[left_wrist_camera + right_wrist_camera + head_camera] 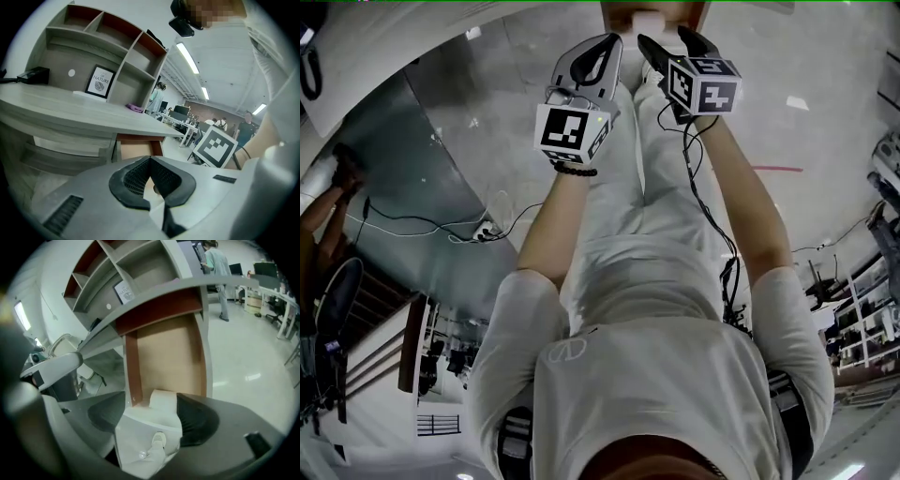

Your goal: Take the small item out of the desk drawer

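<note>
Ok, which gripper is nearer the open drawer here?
Right. The right gripper hangs open just before the drawer, pointing down into it; the left gripper, shut, is alongside, toward the drawer's left side and seemingly further back.

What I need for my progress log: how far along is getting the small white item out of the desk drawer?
Done: the brown wooden desk drawer is pulled open. In hand: the right claw is open, its jaws astride the small white item at the drawer's near end, no grip yet. The left claw is shut, empty. Left: close on the item and lift it out.
</note>
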